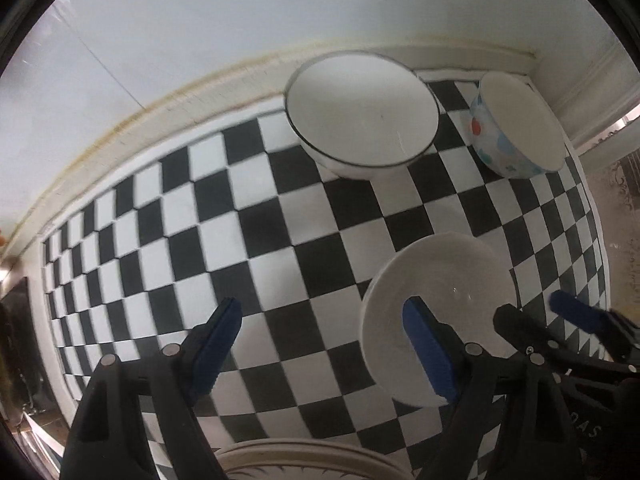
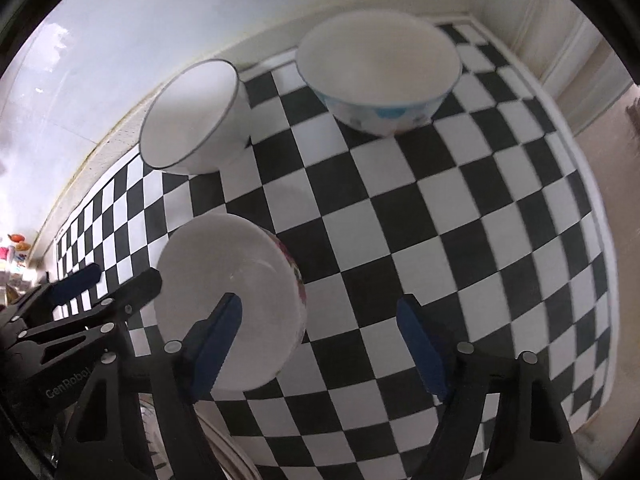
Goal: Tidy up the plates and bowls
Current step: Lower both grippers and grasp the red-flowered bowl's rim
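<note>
Three bowls stand apart on the checkered bench (image 1: 256, 216), which runs up to a pale wall. The black-rimmed white bowl (image 1: 362, 114) and the blue-patterned bowl (image 1: 516, 128) sit far back by the wall, out of the working space. The plain white bowl (image 1: 436, 312) sits near, with a floral print on its outer side in the right wrist view.

Both claws hang over that near bowl, jaws apart and holding nothing. The left claw (image 1: 328, 344) has its right finger over the bowl's inside, and the right claw (image 2: 320, 336) has its left finger there too, so I judge this bowl is the one being gone for. A ridged plate rim (image 1: 304, 460) shows at the near edge. "GenRobot" can be read on the left claw's body.
</note>
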`<state>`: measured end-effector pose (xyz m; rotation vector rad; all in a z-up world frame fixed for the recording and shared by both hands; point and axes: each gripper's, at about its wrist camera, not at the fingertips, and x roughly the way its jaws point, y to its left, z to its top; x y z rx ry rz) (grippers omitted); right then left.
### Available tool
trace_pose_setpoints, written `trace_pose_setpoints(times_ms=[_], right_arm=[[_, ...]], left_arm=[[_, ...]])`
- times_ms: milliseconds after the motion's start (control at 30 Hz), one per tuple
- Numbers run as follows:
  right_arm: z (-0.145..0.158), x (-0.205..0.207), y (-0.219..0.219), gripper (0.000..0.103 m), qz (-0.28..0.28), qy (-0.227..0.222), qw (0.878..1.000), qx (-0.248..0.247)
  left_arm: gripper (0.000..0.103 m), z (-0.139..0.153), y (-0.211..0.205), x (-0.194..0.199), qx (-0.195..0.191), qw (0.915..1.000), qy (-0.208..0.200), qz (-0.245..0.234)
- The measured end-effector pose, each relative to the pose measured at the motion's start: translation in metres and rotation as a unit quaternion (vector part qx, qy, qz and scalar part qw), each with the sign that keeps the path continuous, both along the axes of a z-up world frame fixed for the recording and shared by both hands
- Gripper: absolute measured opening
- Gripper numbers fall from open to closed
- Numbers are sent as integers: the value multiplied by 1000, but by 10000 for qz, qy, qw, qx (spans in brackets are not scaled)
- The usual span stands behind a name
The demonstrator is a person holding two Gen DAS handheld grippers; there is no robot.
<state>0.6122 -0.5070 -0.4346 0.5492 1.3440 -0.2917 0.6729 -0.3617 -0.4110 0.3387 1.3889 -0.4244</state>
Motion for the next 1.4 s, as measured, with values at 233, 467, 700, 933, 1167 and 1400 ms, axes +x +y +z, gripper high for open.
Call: trace_pose_setpoints(times_ms=[233, 467, 700, 933, 1167, 1400], right_arm=[[-28, 3, -5, 44, -164, 63, 9977, 661], [-42, 7, -1, 11, -128, 87, 9950, 988], [-41, 6, 1, 10, -19, 85, 9955, 945], [-22, -28, -7, 10, -42, 54, 9963, 860], [-10, -98, -26, 10, -109, 283, 9963, 802], [-23, -147, -38, 10, -193, 515, 9944, 900]], left_arm=[[34, -36, -4, 9, -180, 9963, 831, -112], [21, -52, -7, 13, -484, 9909, 1244, -149], [20, -40, -20, 1, -520, 9913, 1179, -269], [20, -21, -40, -36, -392, 9926, 956, -638], [20, -21, -56, -94, -427, 9857, 1350, -910], [20, -34, -67, -139, -290, 9810, 1612, -1043]])
